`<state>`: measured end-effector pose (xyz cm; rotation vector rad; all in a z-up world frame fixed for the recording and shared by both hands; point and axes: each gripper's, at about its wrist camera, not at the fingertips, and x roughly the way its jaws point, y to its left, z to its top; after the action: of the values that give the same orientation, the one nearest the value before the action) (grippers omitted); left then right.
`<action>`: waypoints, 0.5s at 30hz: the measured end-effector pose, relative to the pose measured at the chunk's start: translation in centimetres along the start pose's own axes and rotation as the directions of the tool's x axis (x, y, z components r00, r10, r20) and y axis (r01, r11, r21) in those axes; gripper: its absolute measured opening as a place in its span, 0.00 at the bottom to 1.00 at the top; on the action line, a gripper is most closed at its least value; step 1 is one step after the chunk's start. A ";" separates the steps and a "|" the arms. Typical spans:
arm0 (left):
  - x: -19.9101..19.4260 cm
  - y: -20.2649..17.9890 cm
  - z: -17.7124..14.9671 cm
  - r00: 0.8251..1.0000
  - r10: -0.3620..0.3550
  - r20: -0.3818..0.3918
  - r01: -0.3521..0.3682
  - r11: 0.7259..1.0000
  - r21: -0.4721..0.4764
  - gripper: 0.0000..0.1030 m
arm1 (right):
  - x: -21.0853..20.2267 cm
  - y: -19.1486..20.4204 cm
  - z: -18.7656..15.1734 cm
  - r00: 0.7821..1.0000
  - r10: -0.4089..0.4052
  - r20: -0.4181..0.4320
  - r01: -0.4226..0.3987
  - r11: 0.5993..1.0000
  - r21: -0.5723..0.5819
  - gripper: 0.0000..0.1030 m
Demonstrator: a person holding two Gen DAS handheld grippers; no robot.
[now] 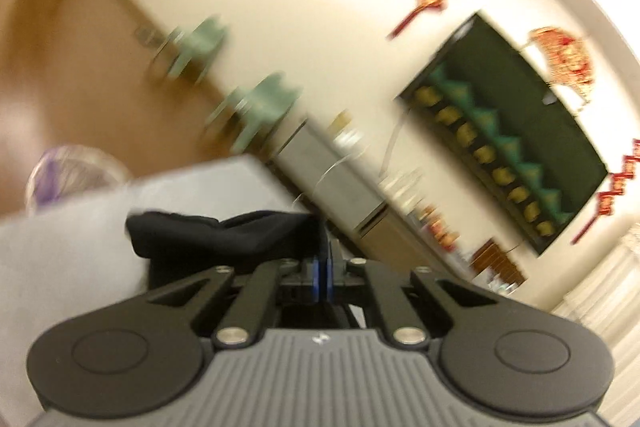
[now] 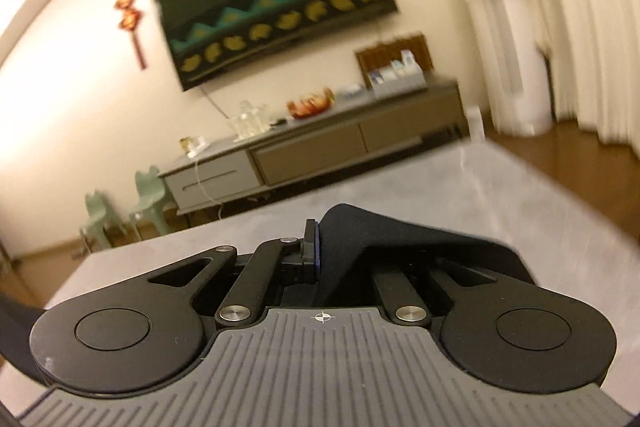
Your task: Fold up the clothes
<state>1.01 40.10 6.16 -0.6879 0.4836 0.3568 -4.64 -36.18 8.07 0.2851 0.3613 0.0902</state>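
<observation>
Grey table [image 2: 460, 187] takes up most of the lower view on the right wrist, and it shows as a pale blurred slab in the left wrist view too; behind it there's a wall with a TV [image 2: 272, 19], a long sideboard [image 2: 320, 147] and a couple of green chairs [image 2: 120, 215], none of which matter for the job.

Black garment [image 1: 224, 235] is the only piece of clothing I can make out; it's bunched and raised off the table between the two grippers rather than lying flat, so no tidy folded stack is visible anywhere; how many folds are already in it I honestly can't say, the cloth is too dark and rumpled to read layers.

Left gripper [image 1: 325, 259] has its blue-edged pads pinched together on an edge of the garment, with the cloth trailing off to its left; that view is heavily motion-blurred and tilted.

Right gripper [image 2: 316, 247] is also clamped on the garment; one finger shows clearly, the other is buried under the fabric, which drapes over it and off to the right.

My read on progress: both ends are held up in the air, which fits either carrying an edge across for a fold or lifting the piece to spread it out; the pictures don't settle which; what's left, at least, is getting it down flat and neat.
</observation>
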 end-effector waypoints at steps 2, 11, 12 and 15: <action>-1.1 -1.9 1.4 0.999 -0.013 0.033 0.013 1.000 0.012 0.04 | 0.6 0.1 2.4 1.000 -0.011 -0.029 0.010 0.999 -0.033 0.00; 22.5 -5.8 4.4 0.882 0.388 -0.268 -0.367 0.921 0.127 0.15 | 18.5 -2.7 4.0 0.925 -0.119 -0.361 0.125 0.992 -0.006 0.09; 24.8 -5.0 4.3 0.857 0.435 -0.278 -0.413 0.900 0.137 0.14 | 19.0 -3.1 3.7 0.926 -0.134 -0.352 0.139 0.990 -0.010 0.29; 26.2 -3.1 3.8 0.847 0.476 -0.237 -0.465 0.879 0.104 0.15 | 20.4 -4.3 2.7 0.929 -0.178 -0.324 0.181 0.983 -0.021 0.39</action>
<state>25.38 44.51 -3.62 -0.5685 0.9127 0.7245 15.52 -38.16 2.36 0.2446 0.7144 -0.0462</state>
